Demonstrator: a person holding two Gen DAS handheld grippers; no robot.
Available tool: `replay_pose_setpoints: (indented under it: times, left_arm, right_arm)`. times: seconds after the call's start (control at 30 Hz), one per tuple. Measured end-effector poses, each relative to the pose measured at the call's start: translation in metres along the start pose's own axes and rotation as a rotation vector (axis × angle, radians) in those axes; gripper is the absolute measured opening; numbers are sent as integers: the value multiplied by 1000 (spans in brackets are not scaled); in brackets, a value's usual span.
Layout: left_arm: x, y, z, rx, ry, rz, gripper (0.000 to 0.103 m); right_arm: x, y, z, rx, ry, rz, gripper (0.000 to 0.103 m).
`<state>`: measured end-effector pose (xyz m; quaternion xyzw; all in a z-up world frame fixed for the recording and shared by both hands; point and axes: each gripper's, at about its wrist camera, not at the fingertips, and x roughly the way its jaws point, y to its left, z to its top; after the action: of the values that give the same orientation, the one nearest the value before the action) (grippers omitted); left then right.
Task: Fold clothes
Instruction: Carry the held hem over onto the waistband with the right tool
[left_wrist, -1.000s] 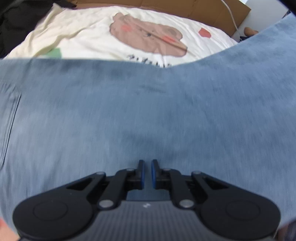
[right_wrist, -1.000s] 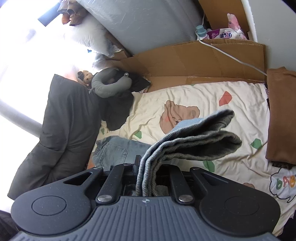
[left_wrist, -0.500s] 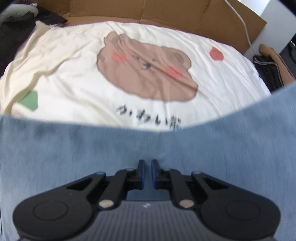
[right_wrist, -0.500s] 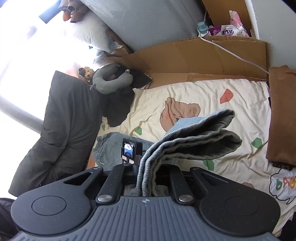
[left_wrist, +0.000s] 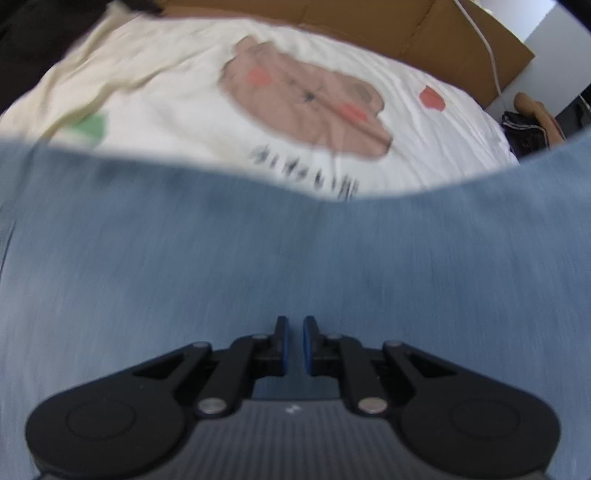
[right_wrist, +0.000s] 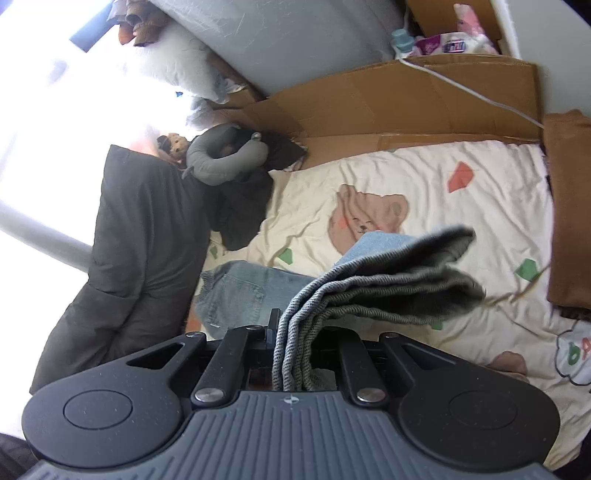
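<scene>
Blue jeans (left_wrist: 295, 258) fill the lower left wrist view, blurred, their edge rising at the right. My left gripper (left_wrist: 293, 325) is shut just above the denim, and no cloth shows between its pads. In the right wrist view my right gripper (right_wrist: 295, 328) is shut on bunched, folded layers of the jeans (right_wrist: 369, 280), which stick out forward over the bed. Its right finger is hidden by the cloth. The jeans' pocket end (right_wrist: 240, 291) lies on the cream sheet (right_wrist: 406, 166) to the left.
The sheet carries a bear print (left_wrist: 306, 99). A brown garment (right_wrist: 569, 206) lies at the right edge. A dark duvet (right_wrist: 140, 229) and grey neck pillow (right_wrist: 225, 158) sit at the left. Cardboard (right_wrist: 388, 99) and a white cable (right_wrist: 480, 96) line the far side.
In the left view the denim edge dropped low, then climbed partway back as that hand moved. The right gripper kept still with its cloth; a small black device beside it half a second ago is gone.
</scene>
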<state>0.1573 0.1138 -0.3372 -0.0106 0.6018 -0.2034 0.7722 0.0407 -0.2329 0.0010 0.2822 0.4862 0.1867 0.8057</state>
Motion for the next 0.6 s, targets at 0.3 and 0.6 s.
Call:
replay_pose_setpoints:
  times: [0.3, 0.6]
  left_arm:
    - [-66, 61, -80, -50, 81, 103, 10]
    - [-105, 132, -84, -165, -65, 96, 11]
  right_arm:
    - [13, 39, 5, -44, 11, 71, 8]
    - [50, 111, 29, -123, 33, 102, 8]
